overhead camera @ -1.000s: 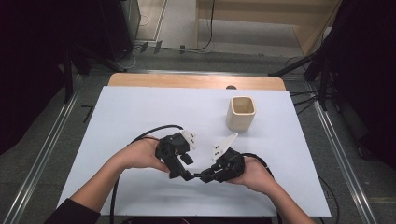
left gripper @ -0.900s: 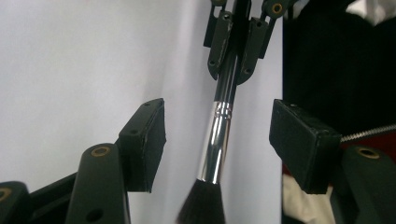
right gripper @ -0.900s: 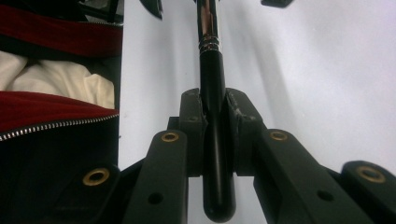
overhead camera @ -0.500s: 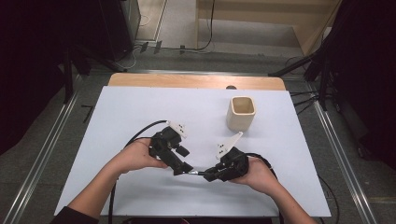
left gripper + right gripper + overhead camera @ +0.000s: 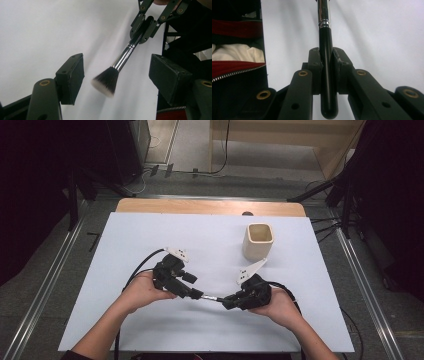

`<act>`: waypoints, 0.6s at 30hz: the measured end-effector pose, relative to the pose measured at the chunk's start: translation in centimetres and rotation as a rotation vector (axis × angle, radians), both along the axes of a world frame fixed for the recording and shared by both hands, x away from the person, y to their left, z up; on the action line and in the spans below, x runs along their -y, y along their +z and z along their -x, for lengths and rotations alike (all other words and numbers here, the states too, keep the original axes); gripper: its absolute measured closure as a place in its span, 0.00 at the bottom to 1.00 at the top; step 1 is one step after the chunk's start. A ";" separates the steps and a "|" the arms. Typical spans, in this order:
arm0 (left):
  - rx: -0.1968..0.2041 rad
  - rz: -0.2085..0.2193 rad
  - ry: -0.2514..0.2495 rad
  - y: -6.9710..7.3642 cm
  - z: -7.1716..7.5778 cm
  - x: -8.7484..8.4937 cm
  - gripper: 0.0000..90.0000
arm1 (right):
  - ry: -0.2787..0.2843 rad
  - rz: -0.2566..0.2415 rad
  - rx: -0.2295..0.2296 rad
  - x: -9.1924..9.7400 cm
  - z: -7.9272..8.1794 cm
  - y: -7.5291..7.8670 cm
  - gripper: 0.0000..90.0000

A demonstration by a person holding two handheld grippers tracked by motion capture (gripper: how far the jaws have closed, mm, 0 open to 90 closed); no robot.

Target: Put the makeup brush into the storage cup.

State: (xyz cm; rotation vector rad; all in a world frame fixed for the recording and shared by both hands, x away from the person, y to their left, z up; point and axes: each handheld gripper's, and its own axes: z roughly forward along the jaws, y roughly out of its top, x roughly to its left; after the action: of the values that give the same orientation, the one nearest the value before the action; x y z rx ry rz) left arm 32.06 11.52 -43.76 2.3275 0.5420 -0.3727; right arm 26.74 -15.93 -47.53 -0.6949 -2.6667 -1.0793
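White table (image 5: 150, 240) wide open below, a cream cup (image 5: 259, 240) standing alone out at two o'clock from the hands. Low and central, the two grippers face each other: the right gripper (image 5: 228, 301) at five o'clock is clamped tight on the black handle of a makeup brush (image 5: 117, 69), and the brush points across at the left gripper (image 5: 194, 294), whose jaws gape wide with the bristle head hanging between them, touching neither. Here's the risk, as I read it: if the left closes now, it bites soft bristles rather than the metal collar, splaying them and gripping nothing firm. And if the right lets go too soon, the brush likely drops to the table.
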 end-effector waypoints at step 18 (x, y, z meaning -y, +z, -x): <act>0.033 0.001 0.086 -0.4 1.6 -0.6 0.33 | -0.165 -0.014 0.015 2.2 1.2 0.5 0.89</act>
State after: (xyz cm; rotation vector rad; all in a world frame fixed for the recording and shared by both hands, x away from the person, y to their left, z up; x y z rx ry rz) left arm 30.42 12.16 -44.16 2.2965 0.6228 -0.2934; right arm 25.56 -18.09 -47.02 -0.9217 -2.6500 -1.1463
